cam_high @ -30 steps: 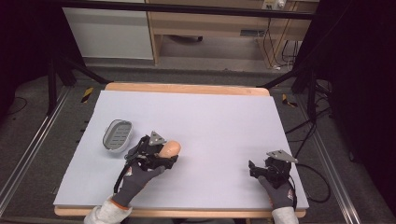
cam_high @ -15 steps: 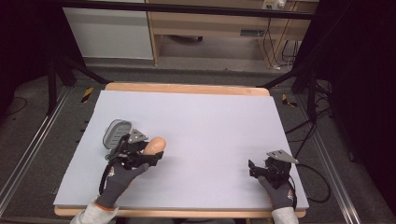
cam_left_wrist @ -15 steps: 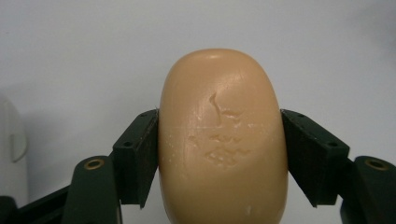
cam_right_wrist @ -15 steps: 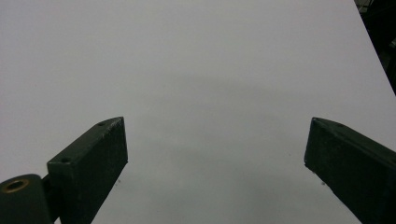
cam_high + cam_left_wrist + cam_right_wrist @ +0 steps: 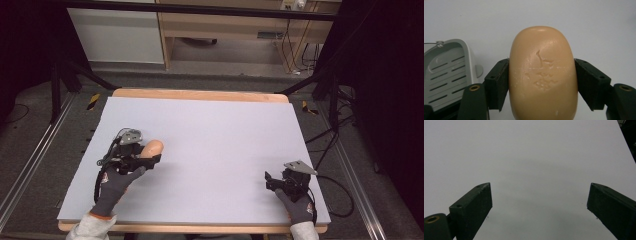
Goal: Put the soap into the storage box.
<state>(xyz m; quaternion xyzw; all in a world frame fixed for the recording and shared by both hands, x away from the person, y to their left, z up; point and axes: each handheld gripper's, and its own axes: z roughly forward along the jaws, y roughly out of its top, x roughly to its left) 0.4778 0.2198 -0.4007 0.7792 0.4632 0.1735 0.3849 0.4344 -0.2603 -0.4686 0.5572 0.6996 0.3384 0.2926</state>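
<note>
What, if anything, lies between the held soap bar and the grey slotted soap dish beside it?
Nothing visible does. The left gripper is shut on the soap bar, and the grey soap dish lies open right beside it in the left gripper view, with bare table in the gap.

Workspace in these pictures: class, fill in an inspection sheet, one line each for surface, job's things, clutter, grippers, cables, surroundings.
Surface: pale grey table top with a wooden edge.
Job's things: tan soap bar, marks pressed into its face; grey slotted soap dish beside it in the left gripper view.
Clutter: nothing seen.
Grippers: left gripper shut on the soap bar, a jaw on each side; right gripper open, nothing between its jaws.
Cables: black cable trailing off the table's right edge.
Surroundings: dark floor, wooden shelving behind.
</note>
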